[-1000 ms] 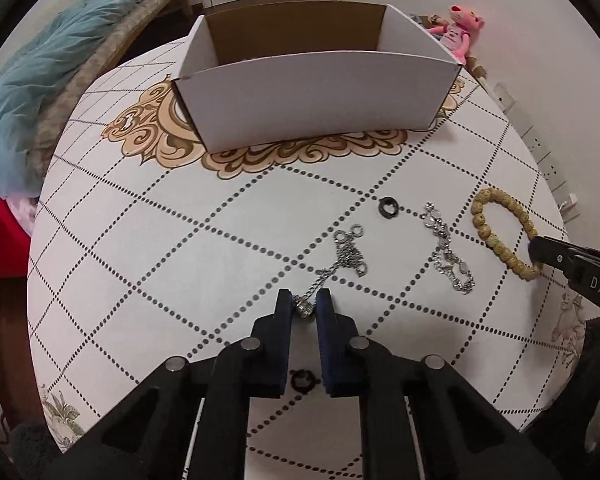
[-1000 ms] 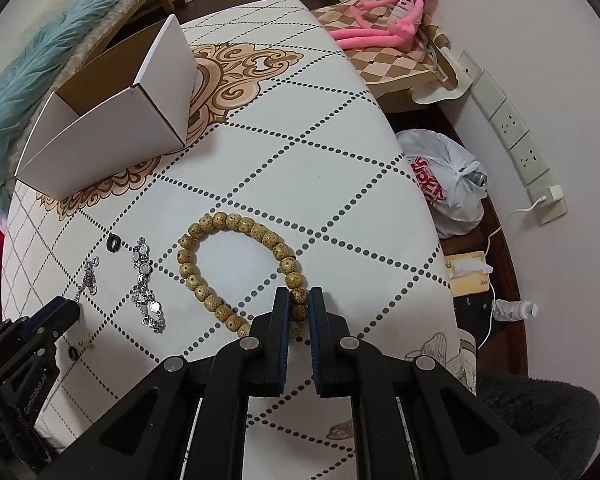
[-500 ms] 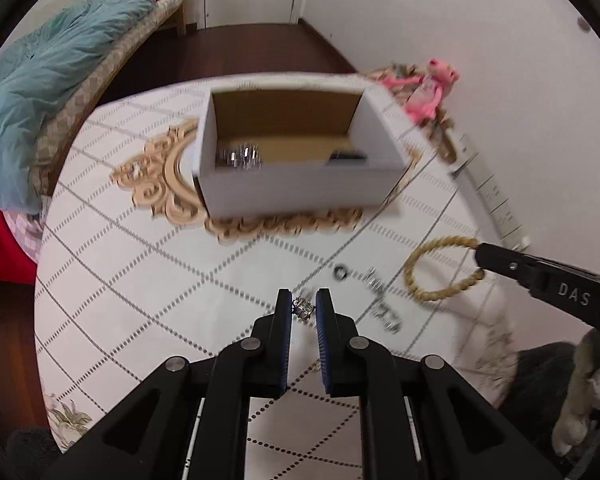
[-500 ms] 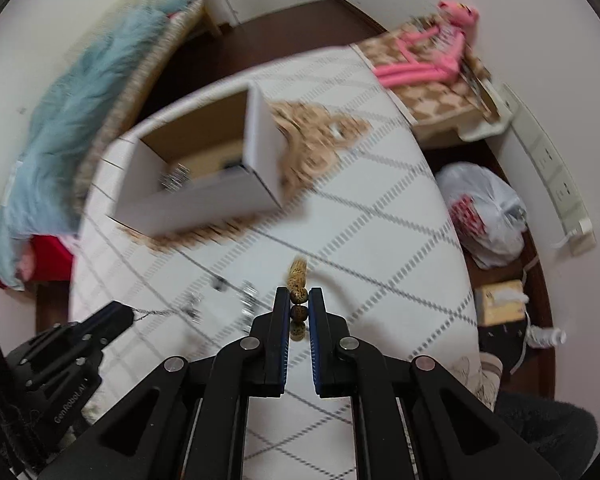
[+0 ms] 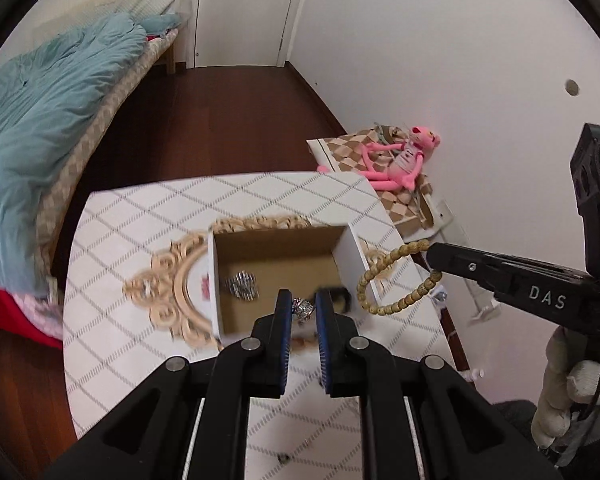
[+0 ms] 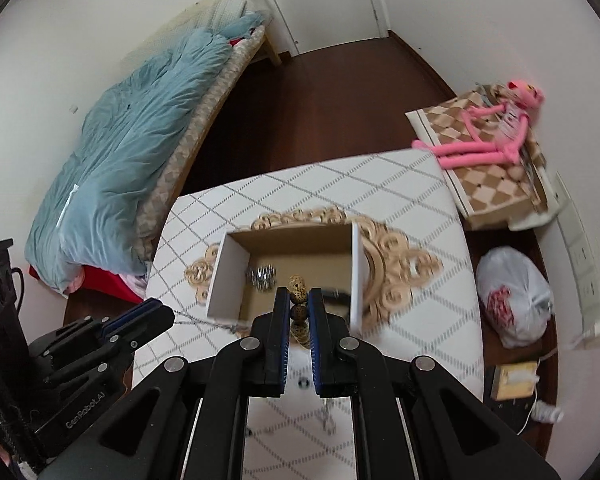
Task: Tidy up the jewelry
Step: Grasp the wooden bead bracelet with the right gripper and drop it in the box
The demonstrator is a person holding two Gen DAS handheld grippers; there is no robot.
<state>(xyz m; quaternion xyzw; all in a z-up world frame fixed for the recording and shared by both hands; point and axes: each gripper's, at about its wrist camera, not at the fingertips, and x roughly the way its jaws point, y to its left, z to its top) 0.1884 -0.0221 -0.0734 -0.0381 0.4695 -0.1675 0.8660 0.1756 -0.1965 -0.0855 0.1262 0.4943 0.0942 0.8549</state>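
My left gripper (image 5: 303, 309) is shut on a silver chain bracelet (image 5: 303, 307) and holds it high above the near wall of the open white cardboard box (image 5: 216, 280). My right gripper (image 6: 299, 308) is shut on a wooden bead bracelet (image 6: 298, 285); the left wrist view shows it hanging as a loop (image 5: 396, 280) beside the box's right wall. Silver jewelry (image 5: 242, 285) and a dark item (image 5: 340, 296) lie inside the box. The left gripper shows in the right wrist view (image 6: 140, 320), with the chain trailing from it.
The box stands on a white table (image 5: 140, 240) with a dotted diamond pattern and gold ornament. Small jewelry pieces (image 6: 328, 420) lie on the table below the grippers. A bed with a blue duvet (image 6: 132, 140) is left; a pink plush toy (image 5: 400, 160) and a plastic bag (image 6: 512, 292) are right.
Both grippers have lifted their bracelets off the table and moved up and forward toward the box, which now shows from above with its inside visible.
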